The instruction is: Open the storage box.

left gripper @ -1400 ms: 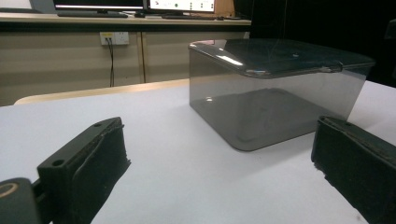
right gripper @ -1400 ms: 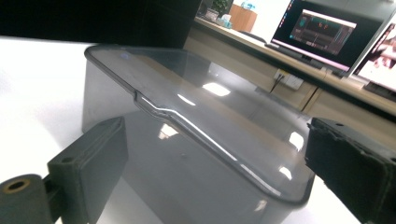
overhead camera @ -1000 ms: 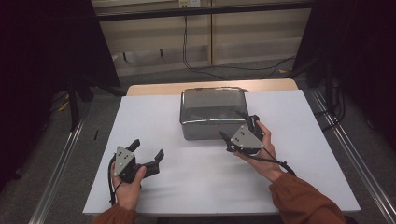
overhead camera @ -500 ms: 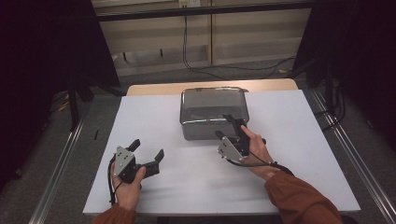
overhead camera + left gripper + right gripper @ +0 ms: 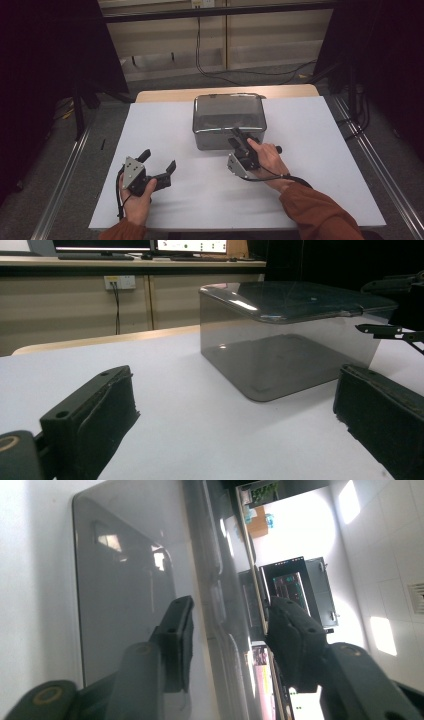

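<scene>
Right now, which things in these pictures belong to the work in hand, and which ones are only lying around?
Belong to the work:
- grey see-through box with its lid
- right gripper, jaws just closing either side of the lid edge, pads not yet pressing
- left gripper, open, resting on the white table

Just lying about:
- cables behind the table
- monitors on the far bench

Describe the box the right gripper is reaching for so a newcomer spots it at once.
On the white table, look at the far middle, close to the wooden edge. There stands the box, a smoky see-through plastic tub with rounded corners and a glossy lid. The right gripper has its jaws astride the lid's near rim, while the left gripper rests open, well apart from it.
</scene>
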Available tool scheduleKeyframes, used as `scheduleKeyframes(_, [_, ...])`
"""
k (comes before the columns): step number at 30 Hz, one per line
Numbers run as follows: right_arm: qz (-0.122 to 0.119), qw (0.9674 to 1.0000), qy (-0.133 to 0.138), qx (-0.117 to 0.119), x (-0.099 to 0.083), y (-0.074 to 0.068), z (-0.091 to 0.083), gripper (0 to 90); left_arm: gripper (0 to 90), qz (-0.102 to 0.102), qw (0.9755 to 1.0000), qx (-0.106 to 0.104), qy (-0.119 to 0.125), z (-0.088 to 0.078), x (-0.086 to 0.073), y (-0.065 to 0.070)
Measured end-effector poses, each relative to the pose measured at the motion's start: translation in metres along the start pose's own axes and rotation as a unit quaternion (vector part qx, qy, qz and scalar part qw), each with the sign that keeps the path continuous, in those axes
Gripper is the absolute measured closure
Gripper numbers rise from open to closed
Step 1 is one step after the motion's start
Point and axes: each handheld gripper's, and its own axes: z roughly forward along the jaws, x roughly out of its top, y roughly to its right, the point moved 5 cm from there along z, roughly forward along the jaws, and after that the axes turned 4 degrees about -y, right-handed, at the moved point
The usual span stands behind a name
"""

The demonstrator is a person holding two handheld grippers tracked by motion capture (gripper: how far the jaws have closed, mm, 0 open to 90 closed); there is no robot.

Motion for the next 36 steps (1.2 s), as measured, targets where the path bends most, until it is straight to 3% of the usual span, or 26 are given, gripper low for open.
scheduleKeyframes(4, [-0.021, 0.9997, -0.011, 0.005, -0.0014, -0.0054, 0.0026, 63.0, 3.1, 0.0, 1.0, 0.0, -0.001, 0.0, -0.0002, -0.0002])
scheduleKeyframes(14, [-0.039, 0.9992, -0.009, -0.004, -0.0002, -0.0025, 0.0026, 77.3, 3.1, 0.003, 1.0, -0.002, -0.009, 0.0016, -0.0014, 0.0])
scheduleKeyframes(36, [-0.036, 0.9993, -0.005, -0.01, 0.0015, 0.0029, 0.001, 79.7, 4.0, -0.01, 0.9995, -0.022, -0.02, 0.0074, -0.0009, 0.0009])
